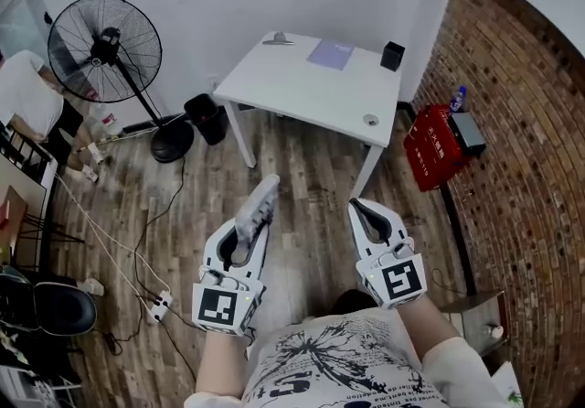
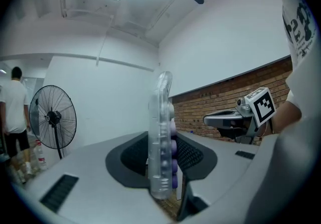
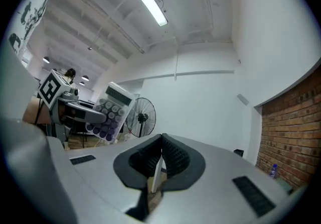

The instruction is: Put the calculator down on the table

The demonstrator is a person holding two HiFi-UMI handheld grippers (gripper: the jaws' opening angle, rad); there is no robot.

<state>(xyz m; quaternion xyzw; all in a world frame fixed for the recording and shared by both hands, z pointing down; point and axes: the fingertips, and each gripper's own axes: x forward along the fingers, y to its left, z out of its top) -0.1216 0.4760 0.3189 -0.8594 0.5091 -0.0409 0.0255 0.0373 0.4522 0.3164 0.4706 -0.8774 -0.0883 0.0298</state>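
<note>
Seen from above, a person (image 1: 338, 360) was shown standing on a wooden floor (image 1: 302, 168), a claw held level in each hand. The left claw (image 1: 247, 241) was clamped on a calculator (image 1: 260, 200), which was held edge-on between the pads so that its long body stuck out forward past the tips. In the left gripper view the clear casing and the purple keys were seen pressed between the two dark pads. The right claw (image 1: 358, 209) was held just beside it with its jaws brought together at the tips, and nothing was gripped between them.

A white counter (image 1: 292, 86) was placed ahead of the person, well apart from both claws. A purple booklet (image 1: 330, 54) and a black cup (image 1: 392, 56) were set near its far edge, and much of the near part was left bare. A standing fan (image 1: 105, 48) was seen to the left and a brick wall (image 1: 521, 123) to the right.

The task was judged to be at its start: the calculator was lifted and gripped, but not yet brought to the counter. The calculator was left to be carried forward, lowered onto a bare part of the top and released by opening the left claw.
</note>
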